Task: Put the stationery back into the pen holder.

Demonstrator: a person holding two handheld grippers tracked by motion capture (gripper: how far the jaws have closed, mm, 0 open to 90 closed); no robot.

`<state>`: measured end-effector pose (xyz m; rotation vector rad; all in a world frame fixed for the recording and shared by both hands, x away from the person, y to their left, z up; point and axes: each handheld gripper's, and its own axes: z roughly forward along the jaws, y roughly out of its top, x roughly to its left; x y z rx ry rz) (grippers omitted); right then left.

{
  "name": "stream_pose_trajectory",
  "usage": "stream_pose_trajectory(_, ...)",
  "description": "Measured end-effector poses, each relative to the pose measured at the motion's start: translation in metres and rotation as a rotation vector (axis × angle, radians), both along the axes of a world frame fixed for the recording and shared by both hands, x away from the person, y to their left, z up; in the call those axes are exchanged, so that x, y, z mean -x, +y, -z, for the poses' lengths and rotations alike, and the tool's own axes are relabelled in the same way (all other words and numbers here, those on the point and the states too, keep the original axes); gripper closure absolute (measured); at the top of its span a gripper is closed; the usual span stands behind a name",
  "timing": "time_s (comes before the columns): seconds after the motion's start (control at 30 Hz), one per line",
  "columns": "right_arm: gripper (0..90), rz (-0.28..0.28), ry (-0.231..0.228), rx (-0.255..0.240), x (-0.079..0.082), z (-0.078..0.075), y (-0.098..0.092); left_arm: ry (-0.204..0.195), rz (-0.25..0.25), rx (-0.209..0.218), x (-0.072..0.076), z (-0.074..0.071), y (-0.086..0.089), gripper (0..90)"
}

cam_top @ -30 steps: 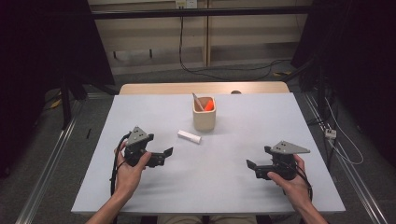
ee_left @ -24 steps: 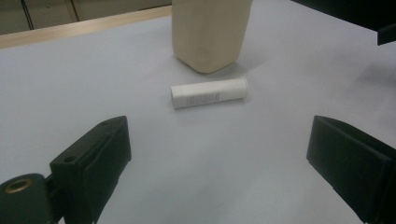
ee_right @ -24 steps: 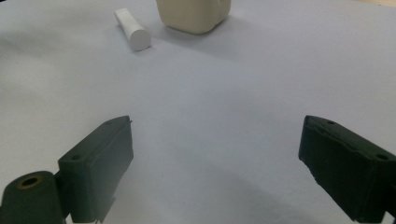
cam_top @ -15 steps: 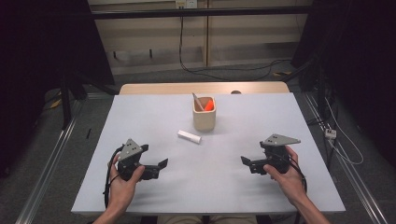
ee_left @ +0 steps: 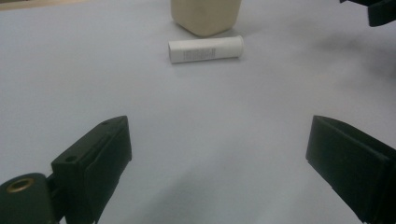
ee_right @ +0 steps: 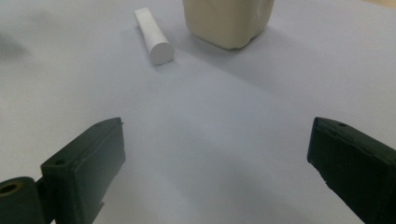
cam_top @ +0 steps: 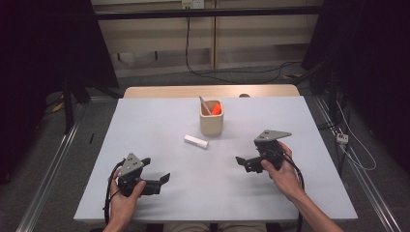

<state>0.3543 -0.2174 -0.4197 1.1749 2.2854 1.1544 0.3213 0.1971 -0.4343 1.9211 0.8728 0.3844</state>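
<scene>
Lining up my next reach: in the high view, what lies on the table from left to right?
Left black tongs → small white cylinder lying flat → cream square holder with an orange item inside → right black tongs.

Place: we take this for a lab or test room.
Table: we see one white table [cam_top: 145, 145] standing alone on a grey floor [cam_top: 63, 183].
Surroundings: black drapes [cam_top: 43, 53] hang on both sides.
Wiring: cables [cam_top: 203, 72] run loose over the floor from a wall outlet [cam_top: 192, 4].
Frame: metal rails [cam_top: 48, 164] flank the table.
</scene>
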Motion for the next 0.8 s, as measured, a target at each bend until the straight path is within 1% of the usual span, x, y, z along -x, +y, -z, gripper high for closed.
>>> stream_pose_trajectory(0.1,4.6,-0.023,0.015,0.011,-0.008,0.000,0.009,-0.022,0.002,0.008,0.001,-0.003,0.001,6.7)
stream_pose_trajectory(0.17,4.6,-0.044,0.024,0.017,-0.013,-0.003,0.015,-0.025,0.004,0.013,0.002,-0.003,0.001,6.7)
stream_pose_trajectory(0.2,4.8,-0.049,0.025,0.008,-0.015,-0.004,0.017,-0.025,0.003,0.012,0.003,-0.002,0.000,6.7)
stream_pose_trajectory(0.37,6.0,-0.085,0.046,0.003,-0.027,-0.009,0.026,-0.027,0.014,0.003,0.001,0.000,-0.002,6.7)
stream_pose_trajectory(0.47,7.1,-0.094,0.076,0.000,-0.034,-0.009,0.032,-0.030,0.014,-0.001,0.000,0.001,-0.003,6.7)
stream_pose_trajectory(0.5,8.0,-0.097,0.079,0.003,-0.036,-0.008,0.034,-0.030,0.016,-0.001,0.000,0.001,-0.003,6.7)
stream_pose_trajectory(0.57,7.8,-0.112,0.071,0.016,-0.040,-0.008,0.038,-0.034,0.016,0.000,0.000,0.001,-0.004,6.7)
stream_pose_trajectory(0.6,6.9,-0.118,0.075,0.021,-0.042,-0.008,0.040,-0.034,0.016,0.000,0.000,0.001,-0.004,6.7)
stream_pose_trajectory(0.73,8.6,-0.143,0.083,0.049,-0.050,-0.009,0.051,-0.036,0.020,-0.007,-0.001,0.001,-0.003,6.7)
stream_pose_trajectory(0.8,9.5,-0.160,0.090,0.063,-0.055,-0.010,0.057,-0.040,0.020,0.002,0.000,0.001,-0.004,6.7)
